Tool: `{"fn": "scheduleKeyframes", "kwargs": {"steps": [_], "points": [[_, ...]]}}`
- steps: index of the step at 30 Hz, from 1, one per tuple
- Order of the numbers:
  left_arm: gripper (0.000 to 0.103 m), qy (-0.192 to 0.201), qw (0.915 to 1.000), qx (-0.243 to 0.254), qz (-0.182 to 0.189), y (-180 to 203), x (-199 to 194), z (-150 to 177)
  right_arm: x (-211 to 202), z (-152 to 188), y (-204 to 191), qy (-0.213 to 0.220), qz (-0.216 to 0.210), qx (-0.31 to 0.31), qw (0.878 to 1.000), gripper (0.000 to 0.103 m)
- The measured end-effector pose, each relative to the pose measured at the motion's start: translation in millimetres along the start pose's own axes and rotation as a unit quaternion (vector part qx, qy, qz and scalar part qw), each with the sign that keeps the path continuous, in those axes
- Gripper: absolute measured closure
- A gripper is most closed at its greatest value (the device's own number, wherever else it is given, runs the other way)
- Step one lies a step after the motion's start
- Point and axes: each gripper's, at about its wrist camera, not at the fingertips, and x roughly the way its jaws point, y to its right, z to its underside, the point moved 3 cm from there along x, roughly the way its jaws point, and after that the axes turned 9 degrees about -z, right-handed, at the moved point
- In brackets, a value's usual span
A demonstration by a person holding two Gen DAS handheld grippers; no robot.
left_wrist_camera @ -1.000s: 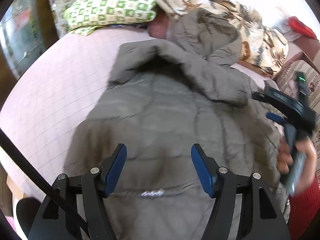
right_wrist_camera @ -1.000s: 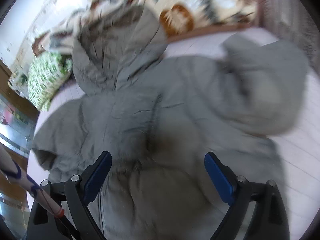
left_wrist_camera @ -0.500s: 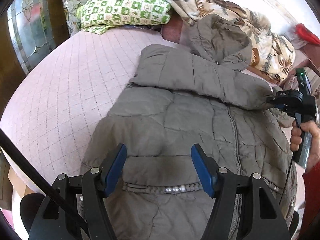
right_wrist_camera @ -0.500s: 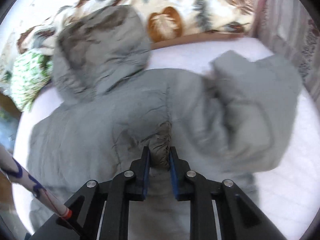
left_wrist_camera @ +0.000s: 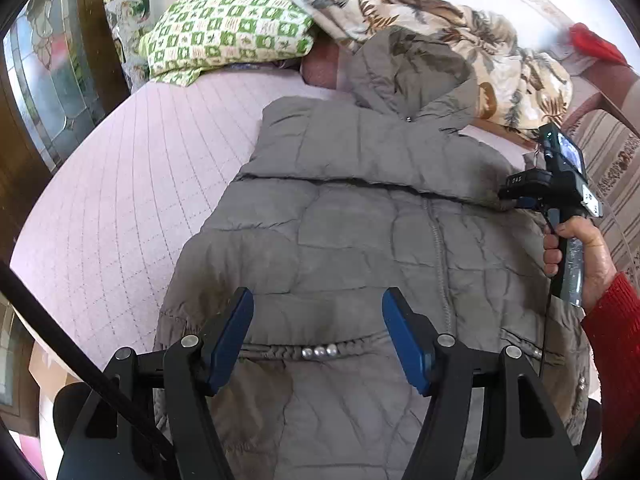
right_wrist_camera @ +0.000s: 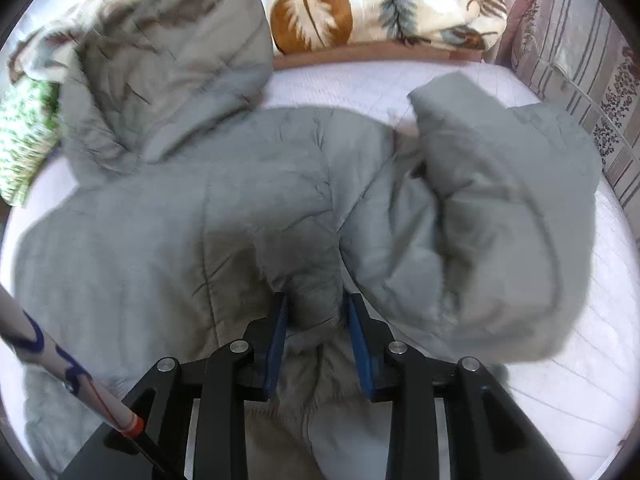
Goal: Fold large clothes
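Since a second ago right gripper (right_wrist_camera: 314, 326) went from wide open over the coat (left_wrist_camera: 360, 240) to clenched on a bunched ridge of grey fabric; jaws now sit a little wider than half a second back, fabric still between the pads. Left gripper (left_wrist_camera: 318, 336) unchanged: jaws spread, grasping nothing, poised over the near hem by a row of three pearl beads (left_wrist_camera: 319, 352). Left-wrist view has backed off, more of the coat showing. Judgement: pinch is made, so the fold can start; next is probably to draw that side or the sleeve (right_wrist_camera: 500, 216) across the body. Sleeve blurred, lying puffed at right on the bed (left_wrist_camera: 132, 184). Coat lies front-up, zipper running near to far, hood (left_wrist_camera: 408, 72) at the far end against the floral blanket (right_wrist_camera: 360, 4). Person's hand (left_wrist_camera: 576, 252), red cuff, holds the right gripper's handle at the coat's right edge. Counts: one coat, one hood, one sleeve plainly seen, two grippers, one green checked pillow (left_wrist_camera: 228, 36) far left, one blanket, one hand.
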Motion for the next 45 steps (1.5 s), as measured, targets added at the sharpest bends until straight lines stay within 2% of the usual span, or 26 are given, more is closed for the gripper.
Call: {"fn": "scheduleKeyframes", "kwargs": {"steps": [1,4,6,8,13,15,18,22,33,35,36,37,38,39,42,45], "points": [[0.037,0.003,1.0,0.002,0.001,1.8,-4.4,0.4,-8.6,0.8,-0.6,0.009,-0.016,0.001,1.0,0.068],[0.037,0.012,0.9998,0.014,0.004,9.4,-16.8,2.4,-53.7,15.2,11.3,0.045,-0.055,0.003,0.997,0.053],[0.037,0.014,0.9996,0.022,0.007,16.3,-22.4,5.5,-82.6,28.4,37.2,0.068,-0.062,0.015,0.996,0.038],[0.037,0.012,0.9995,0.028,0.013,22.2,-24.9,8.3,-100.0,39.0,71.0,0.081,-0.052,0.034,0.995,0.033],[0.037,0.003,0.9984,0.049,0.028,42.3,-25.9,15.5,-116.0,63.6,187.4,0.076,-0.008,0.139,0.987,0.032],[0.037,0.001,0.9977,0.063,0.026,51.8,-24.0,17.8,-119.1,69.1,233.4,0.08,-0.013,0.205,0.975,0.035],[0.037,-0.008,0.9969,0.074,0.023,62.5,-17.3,19.3,-118.8,70.9,283.2,0.103,-0.049,0.281,0.953,0.038],[0.037,-0.023,0.9964,0.08,0.016,73.7,-5.2,18.5,-104.6,46.6,317.5,0.129,-0.058,0.316,0.938,0.038],[0.037,-0.061,0.9941,0.082,-0.036,81.1,40.2,4.2,-40.4,-61.9,358.5,0.168,-0.022,0.333,0.928,0.038],[0.037,-0.071,0.9936,0.078,-0.04,80.4,48.2,2.4,-34.9,-77.9,366.3,0.182,-0.02,0.342,0.922,0.038],[0.037,-0.076,0.9934,0.075,-0.042,80.4,52.4,2.6,-33.9,-82.0,369.6,0.185,-0.023,0.348,0.919,0.044],[0.037,-0.081,0.993,0.074,-0.044,80.5,56.6,2.6,-33.1,-85.7,372.1,0.185,-0.026,0.351,0.918,0.058],[0.037,-0.085,0.9926,0.074,-0.046,80.9,59.8,3.1,-32.1,-89.0,373.9,0.178,-0.03,0.354,0.918,0.084],[0.037,-0.086,0.9923,0.076,-0.047,81.0,61.1,3.9,-33.5,-89.5,375.1,0.176,-0.04,0.357,0.917,0.09],[0.037,-0.086,0.992,0.08,-0.045,81.5,62.6,6.1,-59.7,-88.5,374.6,0.193,-0.048,0.355,0.914,0.094],[0.037,-0.082,0.9927,0.079,-0.04,78.4,58.2,8.7,-102.8,-79.5,376.9,0.22,-0.012,0.352,0.91,0.095]]}}
